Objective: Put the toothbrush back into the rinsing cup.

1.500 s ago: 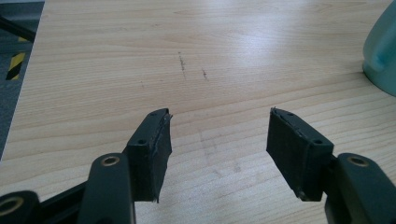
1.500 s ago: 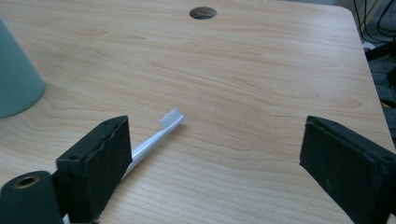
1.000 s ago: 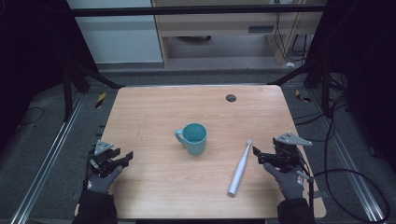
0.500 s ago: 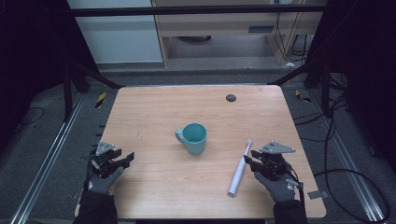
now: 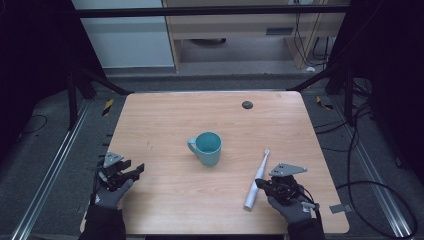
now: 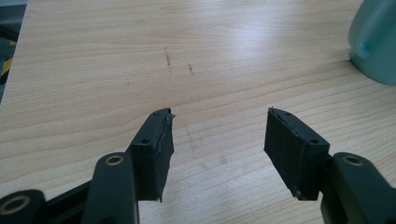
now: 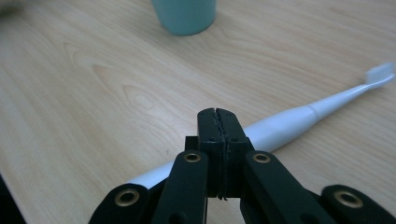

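On the pale wood-grain table (image 5: 165, 125), a slim, smooth white plastic toothbrush (image 5: 256, 179) lies flat with its bristled head pointing away, near a glossy teal ceramic mug (image 5: 207, 148). Just beside the brush handle's near end, the right claw (image 5: 262, 184) has just been closing; its black ribbed pads meet with nothing between, the handle lying just beyond them. Well apart at the table's left edge, the left claw (image 5: 134, 171) stands apart and empty.
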Available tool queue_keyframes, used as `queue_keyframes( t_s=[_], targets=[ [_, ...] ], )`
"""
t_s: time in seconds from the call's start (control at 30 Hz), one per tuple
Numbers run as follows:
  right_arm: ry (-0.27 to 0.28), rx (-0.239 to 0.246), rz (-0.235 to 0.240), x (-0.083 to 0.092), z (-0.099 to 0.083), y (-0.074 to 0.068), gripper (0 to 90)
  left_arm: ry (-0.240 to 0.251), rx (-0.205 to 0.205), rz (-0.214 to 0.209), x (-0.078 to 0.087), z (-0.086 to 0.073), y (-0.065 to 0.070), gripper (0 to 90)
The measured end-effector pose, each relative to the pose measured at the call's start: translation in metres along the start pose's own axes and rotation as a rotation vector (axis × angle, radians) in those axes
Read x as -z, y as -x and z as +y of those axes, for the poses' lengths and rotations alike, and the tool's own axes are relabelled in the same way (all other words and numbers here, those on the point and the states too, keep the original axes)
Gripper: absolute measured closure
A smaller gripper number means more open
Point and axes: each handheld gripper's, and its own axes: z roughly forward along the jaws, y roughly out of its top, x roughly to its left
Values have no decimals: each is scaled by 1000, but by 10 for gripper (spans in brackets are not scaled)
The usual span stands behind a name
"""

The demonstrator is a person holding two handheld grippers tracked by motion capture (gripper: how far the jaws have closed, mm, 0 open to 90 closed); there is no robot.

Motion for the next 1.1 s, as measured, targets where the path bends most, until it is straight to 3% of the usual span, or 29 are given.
queue_keyframes(
  t_s=[0.27, 0.47, 0.9, 1.1],
  targets=[
    [-27, 10, 42, -10, -1, -10, 900, 2, 7, 4, 1, 0, 0, 414],
    [-47, 19, 44, -17, -2, -14, 900, 1, 10, 6, 1, 0, -1, 412],
    [-95, 19, 75, -28, -5, -14, 900, -9, 2, 5, -1, 0, -1, 410],
    [-105, 30, 67, -29, -6, -14, 900, -9, 2, 5, -2, -1, -2, 410]
  ],
)
